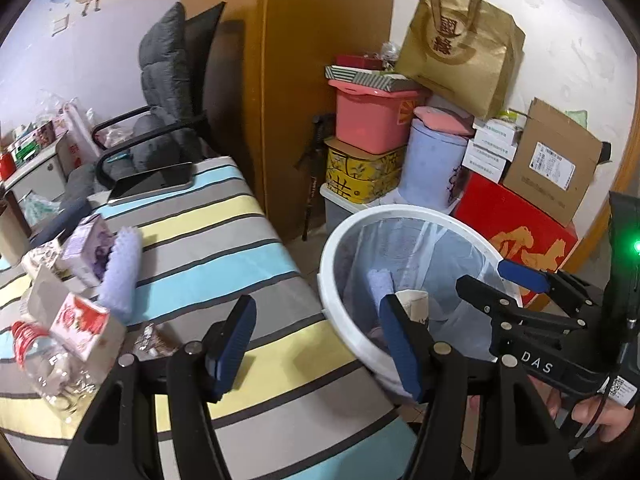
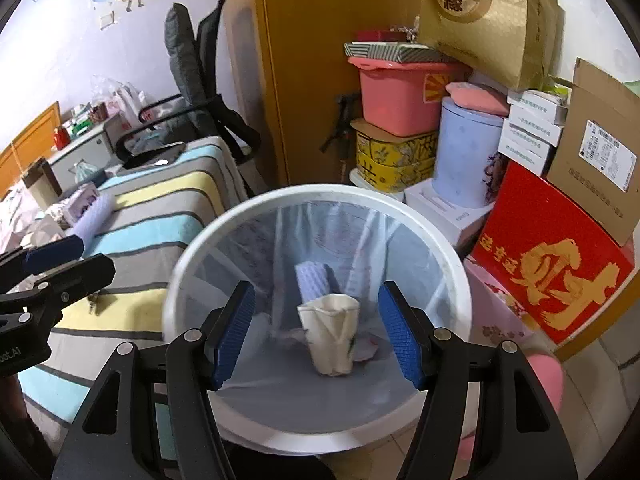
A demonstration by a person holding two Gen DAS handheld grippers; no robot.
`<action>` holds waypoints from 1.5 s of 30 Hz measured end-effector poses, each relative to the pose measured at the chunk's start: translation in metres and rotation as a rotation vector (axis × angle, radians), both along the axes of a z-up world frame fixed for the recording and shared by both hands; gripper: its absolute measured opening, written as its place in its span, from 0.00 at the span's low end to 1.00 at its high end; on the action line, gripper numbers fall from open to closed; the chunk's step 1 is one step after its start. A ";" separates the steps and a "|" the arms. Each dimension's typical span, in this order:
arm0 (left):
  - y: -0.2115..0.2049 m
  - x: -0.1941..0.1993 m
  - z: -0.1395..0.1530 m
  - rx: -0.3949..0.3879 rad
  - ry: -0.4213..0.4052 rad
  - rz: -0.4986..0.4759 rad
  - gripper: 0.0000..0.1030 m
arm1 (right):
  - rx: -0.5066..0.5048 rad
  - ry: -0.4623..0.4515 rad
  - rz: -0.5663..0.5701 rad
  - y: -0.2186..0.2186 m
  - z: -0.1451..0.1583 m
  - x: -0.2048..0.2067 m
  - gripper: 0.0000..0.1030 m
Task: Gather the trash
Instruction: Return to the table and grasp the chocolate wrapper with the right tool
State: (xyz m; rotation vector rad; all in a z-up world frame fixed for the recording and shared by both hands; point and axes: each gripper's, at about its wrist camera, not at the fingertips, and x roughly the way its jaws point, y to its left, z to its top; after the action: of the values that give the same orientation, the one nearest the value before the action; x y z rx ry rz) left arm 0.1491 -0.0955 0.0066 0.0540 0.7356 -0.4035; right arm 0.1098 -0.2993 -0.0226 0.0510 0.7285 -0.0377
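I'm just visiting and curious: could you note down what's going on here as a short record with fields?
Bin: white trash bin with a clear liner, beside the striped table
In bin: crumpled paper cup, purple cloth
Left gripper: open, empty, over the table edge
Right gripper: open, above the bin
Still on table: plastic bottle, red carton, purple carton

Glossy white plastic bin (image 2: 448, 264), thin translucent liner; crumpled paper cup (image 2: 330, 332); striped cloth (image 1: 224, 248)

The left gripper (image 1: 320, 344) is pointing downward with its jaws standing apart and nothing between them. The right gripper (image 2: 316, 336) is angling downward too, jaws spread and empty, a hand (image 1: 600, 412) gripping its handle.
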 end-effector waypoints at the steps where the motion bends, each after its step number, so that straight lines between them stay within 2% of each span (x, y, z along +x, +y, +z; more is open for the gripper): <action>1: 0.004 -0.002 0.001 0.001 -0.006 0.012 0.65 | 0.000 -0.005 0.006 0.002 0.001 -0.001 0.64; 5: 0.022 -0.009 0.005 0.014 -0.031 0.054 0.65 | 0.010 -0.031 0.033 0.013 0.005 -0.004 0.64; 16: 0.075 -0.025 0.007 0.008 -0.031 0.156 0.68 | 0.022 -0.080 0.139 0.053 0.013 -0.005 0.64; 20: 0.104 -0.028 0.001 0.005 -0.018 0.226 0.70 | 0.029 -0.073 0.186 0.071 0.011 -0.001 0.65; 24: 0.134 -0.030 -0.010 0.020 -0.003 0.315 0.70 | 0.013 -0.107 0.247 0.091 0.009 -0.001 0.68; 30: 0.161 -0.034 -0.026 0.025 0.032 0.366 0.71 | 0.024 -0.058 0.331 0.118 0.002 0.013 0.68; 37: 0.180 -0.025 -0.044 0.047 0.088 0.396 0.71 | -0.027 0.023 0.436 0.154 -0.014 0.029 0.68; 41: 0.187 -0.018 -0.053 0.044 0.119 0.392 0.71 | -0.066 0.070 0.490 0.170 -0.021 0.035 0.68; 45: 0.193 -0.013 -0.056 0.021 0.142 0.389 0.71 | -0.064 0.142 0.506 0.174 -0.029 0.046 0.68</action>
State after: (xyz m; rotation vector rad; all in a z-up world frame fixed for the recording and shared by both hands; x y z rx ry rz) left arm 0.1357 0.0976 -0.0498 -0.0983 0.8690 -0.0283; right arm 0.1554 -0.1251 -0.0513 -0.1991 0.8645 0.4223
